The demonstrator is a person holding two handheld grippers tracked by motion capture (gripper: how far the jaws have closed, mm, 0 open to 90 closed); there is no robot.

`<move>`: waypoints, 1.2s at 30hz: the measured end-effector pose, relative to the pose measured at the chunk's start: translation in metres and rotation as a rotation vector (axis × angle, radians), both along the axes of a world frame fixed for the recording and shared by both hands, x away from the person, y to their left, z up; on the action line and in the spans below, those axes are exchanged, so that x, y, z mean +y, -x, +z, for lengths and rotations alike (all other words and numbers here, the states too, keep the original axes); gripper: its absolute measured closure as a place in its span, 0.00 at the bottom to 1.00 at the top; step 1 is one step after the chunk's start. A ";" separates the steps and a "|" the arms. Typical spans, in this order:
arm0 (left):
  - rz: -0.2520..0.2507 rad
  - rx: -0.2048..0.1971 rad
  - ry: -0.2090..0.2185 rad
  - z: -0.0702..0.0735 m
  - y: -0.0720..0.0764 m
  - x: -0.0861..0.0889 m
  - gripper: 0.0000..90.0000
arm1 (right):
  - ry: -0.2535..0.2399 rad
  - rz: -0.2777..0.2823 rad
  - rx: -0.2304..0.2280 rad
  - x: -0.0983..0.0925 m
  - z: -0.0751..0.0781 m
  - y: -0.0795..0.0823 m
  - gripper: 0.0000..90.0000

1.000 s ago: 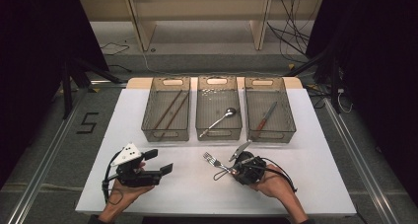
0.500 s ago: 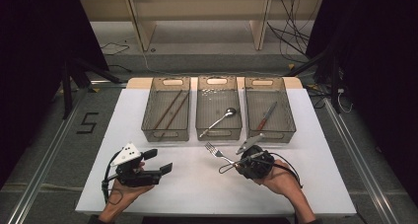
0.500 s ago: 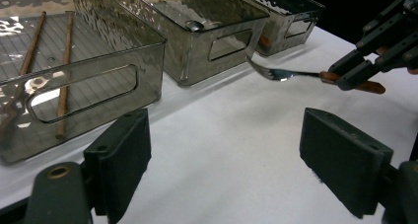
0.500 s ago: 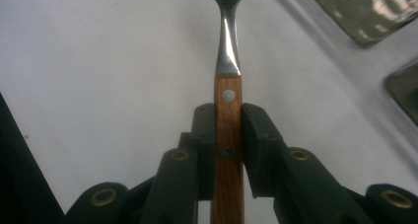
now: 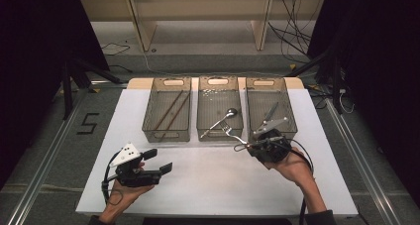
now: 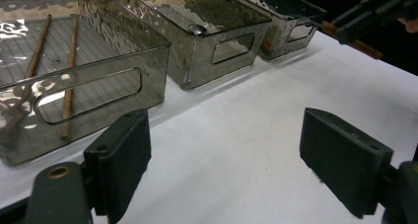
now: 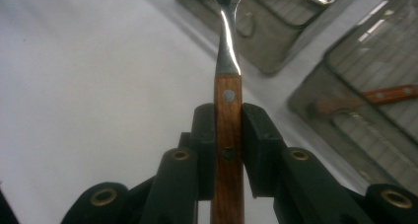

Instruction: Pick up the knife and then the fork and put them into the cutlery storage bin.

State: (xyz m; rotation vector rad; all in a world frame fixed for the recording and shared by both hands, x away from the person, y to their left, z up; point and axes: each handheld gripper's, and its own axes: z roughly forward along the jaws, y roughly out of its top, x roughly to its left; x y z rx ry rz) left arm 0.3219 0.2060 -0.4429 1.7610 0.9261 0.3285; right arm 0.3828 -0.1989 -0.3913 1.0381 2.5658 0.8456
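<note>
The right tool (image 5: 247,144) grips a fork (image 5: 234,135) by its wooden handle. In the right gripper view the two black pads (image 7: 254,135) press flat on both sides of that handle (image 7: 227,135), and the shiny metal neck rises straight up toward 12 o'clock. In the high view the fork is off the counter (image 5: 208,180) — it sticks out from the tool toward 10 o'clock, with its prongs just at the near edge of the middle bin (image 5: 219,106). The right hand (image 5: 292,166) comes in from about 5 o'clock, with the forearm slanting up and to the left, and the hand wraps the tool from below and behind. The tool's body sits right in front of the right bin (image 5: 270,103).

The left tool (image 5: 158,161) is let go and holds nothing. Its jaws stand wide apart in the left gripper view, with only white counter between them. The left hand (image 5: 124,188) comes up from 6 o'clock and cups the tool from below — the jaws point toward 3 o'clock, level over the counter.

A spoon (image 5: 218,122) lies in the middle bin. Two brown sticks (image 5: 171,111) lie in the left bin (image 5: 167,106).
</note>
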 end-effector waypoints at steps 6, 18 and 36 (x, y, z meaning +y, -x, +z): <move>0.002 -0.002 0.000 0.000 0.000 0.000 0.21 | -0.038 -0.070 -0.028 -0.014 0.015 -0.018 0.86; 0.013 -0.006 0.013 0.000 0.000 0.002 0.21 | -0.075 -0.245 -0.071 -0.037 0.034 -0.062 0.86; 0.011 -0.007 0.014 0.001 0.001 0.003 0.21 | -0.055 -0.380 -0.029 -0.047 0.024 -0.103 0.86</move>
